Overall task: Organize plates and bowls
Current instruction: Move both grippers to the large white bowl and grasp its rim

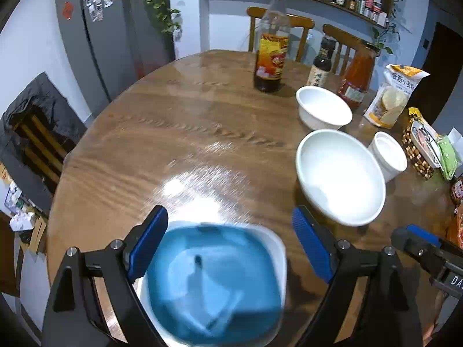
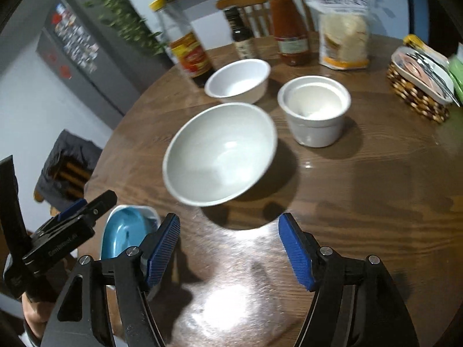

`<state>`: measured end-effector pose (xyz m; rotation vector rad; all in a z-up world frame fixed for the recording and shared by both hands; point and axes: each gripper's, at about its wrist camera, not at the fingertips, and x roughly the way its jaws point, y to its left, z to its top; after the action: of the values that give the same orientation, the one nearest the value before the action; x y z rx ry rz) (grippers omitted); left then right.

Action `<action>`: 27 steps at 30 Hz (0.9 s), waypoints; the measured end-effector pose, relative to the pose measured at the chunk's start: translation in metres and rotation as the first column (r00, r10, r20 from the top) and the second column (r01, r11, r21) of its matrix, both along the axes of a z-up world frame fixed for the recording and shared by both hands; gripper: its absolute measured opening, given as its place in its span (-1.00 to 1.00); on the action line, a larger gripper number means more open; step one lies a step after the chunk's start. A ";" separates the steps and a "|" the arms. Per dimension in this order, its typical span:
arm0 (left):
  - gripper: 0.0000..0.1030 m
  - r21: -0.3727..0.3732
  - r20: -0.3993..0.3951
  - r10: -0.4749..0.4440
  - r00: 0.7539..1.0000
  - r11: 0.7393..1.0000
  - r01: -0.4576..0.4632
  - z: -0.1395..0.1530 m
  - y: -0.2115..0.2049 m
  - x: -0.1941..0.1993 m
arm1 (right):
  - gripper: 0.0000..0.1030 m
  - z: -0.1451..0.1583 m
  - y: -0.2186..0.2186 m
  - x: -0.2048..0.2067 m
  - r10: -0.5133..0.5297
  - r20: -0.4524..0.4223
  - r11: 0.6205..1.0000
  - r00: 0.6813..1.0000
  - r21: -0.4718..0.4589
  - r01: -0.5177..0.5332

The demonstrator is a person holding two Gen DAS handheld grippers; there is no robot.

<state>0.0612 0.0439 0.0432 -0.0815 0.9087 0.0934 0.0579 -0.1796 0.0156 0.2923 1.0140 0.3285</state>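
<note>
A blue bowl with a white rim (image 1: pixel 214 283) sits on the wooden table (image 1: pixel 179 133) near its front edge. My left gripper (image 1: pixel 228 245) hangs open just above it, its pads clear of the rim. To the right stand a large white bowl (image 1: pixel 341 176), a smaller white bowl (image 1: pixel 324 107) and a white ramekin (image 1: pixel 390 156). My right gripper (image 2: pixel 228 248) is open over bare table, nothing between its fingers. The large white bowl (image 2: pixel 220 153) is just beyond its tips. The blue bowl (image 2: pixel 124 231) shows at lower left, partly hidden by the finger.
Behind the bowls stand a tall yellow-capped bottle (image 1: pixel 272 46), a dark sauce bottle (image 1: pixel 321 63) and a red sauce bottle (image 1: pixel 357 78). A bag of wafers (image 1: pixel 390 95) and a woven basket (image 2: pixel 419 86) holding cutlery are at the right. Wooden chairs (image 1: pixel 298 26) are across the table.
</note>
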 end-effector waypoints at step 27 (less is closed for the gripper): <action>-0.36 -0.018 -0.170 -0.164 0.972 0.986 0.163 -0.049 -0.063 0.099 | 0.28 -0.033 0.000 0.068 -0.012 -0.074 0.998 0.997 -0.057 0.008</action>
<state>0.1602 -0.0195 -0.0054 -0.0018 1.0841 -0.0562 0.1262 -0.1797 -0.0173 0.2603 1.0927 0.2809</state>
